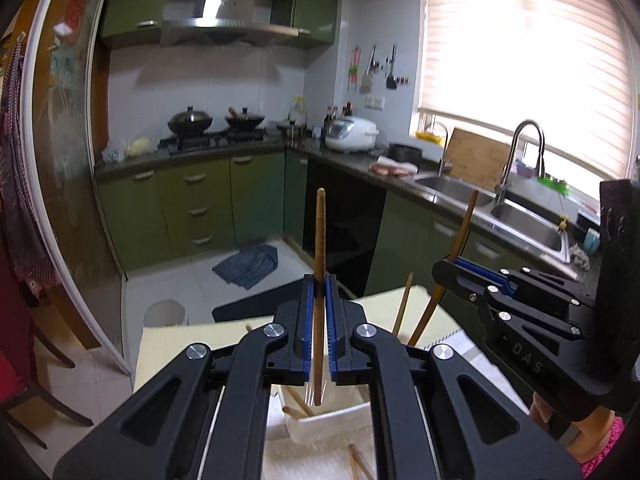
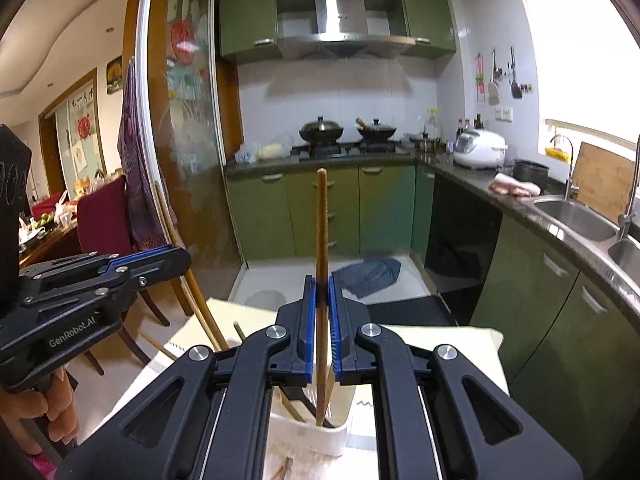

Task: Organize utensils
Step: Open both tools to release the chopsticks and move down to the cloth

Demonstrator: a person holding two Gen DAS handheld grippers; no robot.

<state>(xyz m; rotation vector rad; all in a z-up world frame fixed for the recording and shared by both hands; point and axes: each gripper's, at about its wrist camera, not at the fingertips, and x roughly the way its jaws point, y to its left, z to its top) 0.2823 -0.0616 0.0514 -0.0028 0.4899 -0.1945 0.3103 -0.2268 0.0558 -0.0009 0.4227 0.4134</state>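
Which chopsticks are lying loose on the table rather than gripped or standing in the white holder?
The pair of chopsticks flat on the white cloth in front of the white holder; the left gripper and right gripper each clamp one upright.

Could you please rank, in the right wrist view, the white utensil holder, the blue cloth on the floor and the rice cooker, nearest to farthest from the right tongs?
1. White utensil holder, directly below the right tongs.
2. Blue cloth, on the floor ahead.
3. Rice cooker, on the far counter, right.

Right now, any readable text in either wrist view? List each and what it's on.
"GenRobot.AI": side of the left gripper body, right wrist view.
"DAS": side of the right gripper body, left wrist view.
Glass door lettering, hallway wall posters: too blurred to read.
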